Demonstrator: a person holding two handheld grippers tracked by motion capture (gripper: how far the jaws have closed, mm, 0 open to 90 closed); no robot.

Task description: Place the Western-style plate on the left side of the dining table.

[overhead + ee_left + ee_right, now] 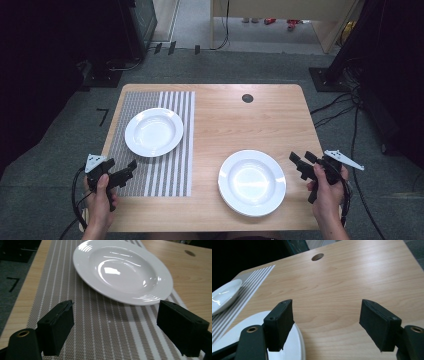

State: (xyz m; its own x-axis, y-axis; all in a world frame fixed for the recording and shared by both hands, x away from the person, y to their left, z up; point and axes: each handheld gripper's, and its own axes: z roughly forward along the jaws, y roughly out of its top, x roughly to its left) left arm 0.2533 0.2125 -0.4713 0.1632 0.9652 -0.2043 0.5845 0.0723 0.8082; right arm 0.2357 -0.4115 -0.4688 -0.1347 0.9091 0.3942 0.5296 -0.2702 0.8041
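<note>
Setup: wooden table (280, 115), striped woven mat (165, 175) on its left half, two white plates, a person holding a gripper in each hand.
Left gripper (122, 175): jaws wide apart, holding nothing, hovering over the near end of the mat.
Right gripper (302, 162): also spread wide and empty, sitting just off the right edge of the stack.
Mat plate (153, 131): single deep plate, sits on the mat, ahead of the left gripper and a bit to its right. The left gripper view has its near rim (130, 298) just past the jaws.
Stack (252, 182): looks like two or more plates piled on bare wood, near the front edge, just left of the right gripper.
Key relation: the stack's right rim (298, 340) is right beside the right gripper's left jaw, so the right hand is clearly the nearer one for it. Plates are round, so no long axis to line up with.
Materials: glossy glazed ceramic, smooth, thin raised rim, probably slippery. Mat is textured weave, table is pale wood grain with a cable hole (247, 98) at the back.
</note>
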